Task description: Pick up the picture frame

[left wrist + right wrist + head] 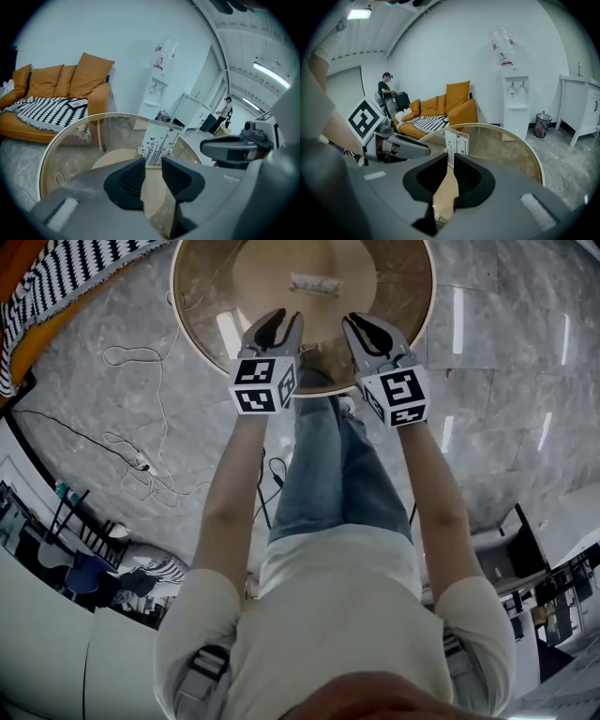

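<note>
The picture frame (316,283), white with thin black plant and butterfly print, stands upright near the middle of a round glass table (192,320). Both grippers hover side by side over the table's near edge, short of the frame. My left gripper (278,327) is open, with nothing between its pads; in the left gripper view the frame (157,145) shows just beyond its gripper (153,165). My right gripper (362,329) stands slightly open and empty. In the right gripper view the frame (456,141) rises past its gripper (451,161), seen nearly edge-on.
An orange sofa (44,93) with a black-and-white striped blanket (56,277) stands beyond the table. A white water dispenser (513,101), a white cabinet (581,110) and a bin (542,124) line the wall. Cables (141,460) lie on the marble floor. A person (386,89) stands far off.
</note>
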`<state>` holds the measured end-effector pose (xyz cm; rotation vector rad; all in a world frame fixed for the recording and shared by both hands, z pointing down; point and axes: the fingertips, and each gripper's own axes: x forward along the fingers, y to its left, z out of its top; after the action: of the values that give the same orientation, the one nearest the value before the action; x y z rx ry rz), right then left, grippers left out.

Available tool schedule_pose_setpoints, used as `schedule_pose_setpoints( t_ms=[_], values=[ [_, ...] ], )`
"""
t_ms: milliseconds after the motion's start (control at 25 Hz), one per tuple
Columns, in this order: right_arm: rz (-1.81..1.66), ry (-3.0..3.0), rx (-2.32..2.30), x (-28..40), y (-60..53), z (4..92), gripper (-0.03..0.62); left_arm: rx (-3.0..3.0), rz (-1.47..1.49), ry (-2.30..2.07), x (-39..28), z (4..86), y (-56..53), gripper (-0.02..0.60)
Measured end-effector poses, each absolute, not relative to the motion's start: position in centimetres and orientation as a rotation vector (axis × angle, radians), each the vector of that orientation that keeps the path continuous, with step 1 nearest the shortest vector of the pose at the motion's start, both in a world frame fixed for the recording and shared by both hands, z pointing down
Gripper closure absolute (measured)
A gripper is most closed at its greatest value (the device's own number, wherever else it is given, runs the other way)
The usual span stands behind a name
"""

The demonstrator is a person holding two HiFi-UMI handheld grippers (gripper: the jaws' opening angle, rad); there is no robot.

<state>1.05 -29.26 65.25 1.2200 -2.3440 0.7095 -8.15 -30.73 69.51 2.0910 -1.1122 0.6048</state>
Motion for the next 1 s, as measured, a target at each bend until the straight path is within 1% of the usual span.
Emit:
schedule_pose_setpoints(
  t_ms=[200,320,560,800,920,1000],
  values=[
    [0.715,-2.294,1.208,0.7,-30.5,69.3,0.497,2.125,0.693,-1.062,-7.9,73.2,-31.9,0.45],
    [0.723,-2.267,1.187,0.5,-31.2,71.7,0.478,2.153,0.748,-1.041,-7.6,75.0,-32.6,0.42],
    [0.743,-2.223,1.191,0.5,-32.4,75.0,0.435,2.18,0.801,-1.023,-7.4,77.3,-34.1,0.417],
    [0.723,-2.207,1.19,0.4,-33.4,76.5,0.428,2.222,0.825,-0.968,-6.6,78.0,-34.8,0.419],
    [0.715,-2.209,1.178,0.2,-33.8,77.0,0.428,2.243,0.838,-0.941,-6.2,78.3,-35.0,0.432],
    [0.715,-2.208,1.179,0.2,-33.9,77.1,0.44,2.249,0.837,-0.935,-6.2,78.3,-35.0,0.434]
  ],
)
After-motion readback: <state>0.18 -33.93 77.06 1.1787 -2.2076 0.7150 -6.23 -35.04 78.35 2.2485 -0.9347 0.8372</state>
